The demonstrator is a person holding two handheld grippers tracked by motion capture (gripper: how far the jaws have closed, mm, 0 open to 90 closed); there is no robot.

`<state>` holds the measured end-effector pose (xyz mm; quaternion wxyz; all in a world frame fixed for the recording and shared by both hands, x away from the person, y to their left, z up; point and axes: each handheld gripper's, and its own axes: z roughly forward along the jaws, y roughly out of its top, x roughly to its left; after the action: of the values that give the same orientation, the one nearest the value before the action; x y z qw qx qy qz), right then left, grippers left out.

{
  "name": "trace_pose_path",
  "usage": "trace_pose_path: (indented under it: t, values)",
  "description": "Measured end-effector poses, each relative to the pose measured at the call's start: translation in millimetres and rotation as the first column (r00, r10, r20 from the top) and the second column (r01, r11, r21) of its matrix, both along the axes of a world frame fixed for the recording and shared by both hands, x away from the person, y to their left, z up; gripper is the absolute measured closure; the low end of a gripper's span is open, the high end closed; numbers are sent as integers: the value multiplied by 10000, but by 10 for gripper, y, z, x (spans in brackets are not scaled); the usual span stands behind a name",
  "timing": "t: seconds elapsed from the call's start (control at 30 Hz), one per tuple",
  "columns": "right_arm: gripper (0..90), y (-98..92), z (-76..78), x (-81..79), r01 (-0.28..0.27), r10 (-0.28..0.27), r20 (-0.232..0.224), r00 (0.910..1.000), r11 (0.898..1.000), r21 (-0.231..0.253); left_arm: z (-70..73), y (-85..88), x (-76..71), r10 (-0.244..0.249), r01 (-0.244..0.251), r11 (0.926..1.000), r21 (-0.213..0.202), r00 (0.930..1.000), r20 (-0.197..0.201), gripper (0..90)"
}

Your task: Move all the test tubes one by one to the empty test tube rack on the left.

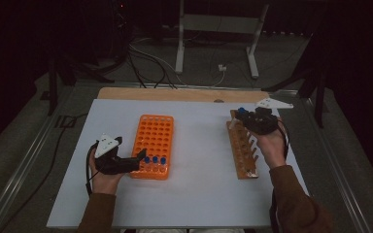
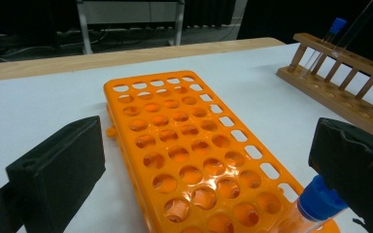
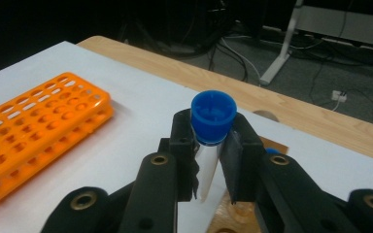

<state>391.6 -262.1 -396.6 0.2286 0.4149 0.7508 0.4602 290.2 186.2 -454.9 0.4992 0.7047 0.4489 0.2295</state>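
Held tube: blue-capped test tube [image 3: 209, 141] pinched between the jaws of the right gripper [image 3: 212, 160], just under its cap, standing upright; the pads press on its clear body from both sides.
Right gripper: closed on that tube, in the person's right hand [image 1: 271, 145], over the far end of the wooden rack [image 1: 242, 145].
Wooden rack: directly beneath the right gripper's jaws, its holes showing just below the tube's tip; a second blue cap peeks out just past the right-hand jaw.
Left gripper: jaws [image 2: 213, 179] spread wide apart, nothing pressed between them; it sits at the near end of the orange rack [image 2: 194, 150] in the left hand [image 1: 106, 177].
Orange rack: lies between the two grippers, stretching ahead of the left gripper's jaws; most of its holes are bare.
Capped tubes in orange rack: three blue caps [image 1: 154, 159] in its nearest row, just beside the left gripper's tips; one cap [image 2: 320, 199] sits right against the inner face of its right-hand jaw, touching or not I cannot tell.
Table: white sheet [image 1: 199, 194] under both racks, wooden edge at the far side.
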Motion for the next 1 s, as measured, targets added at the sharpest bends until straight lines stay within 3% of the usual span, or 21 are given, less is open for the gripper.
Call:
trace_pose_path:
  t: [0.4, 1.0]
  values:
    - [766, 304, -28, 13, -721, 716, -304, 9970, 9973, -136, 29, -41, 6, -89, 89, 9999, 131, 10000, 31, 8]
    - [766, 752, 46, -38, -1639, 1633, -367, 9859, 9864, -124, 228, -197, 80, -459, 445, 9985, 332, 9980, 426, 9]
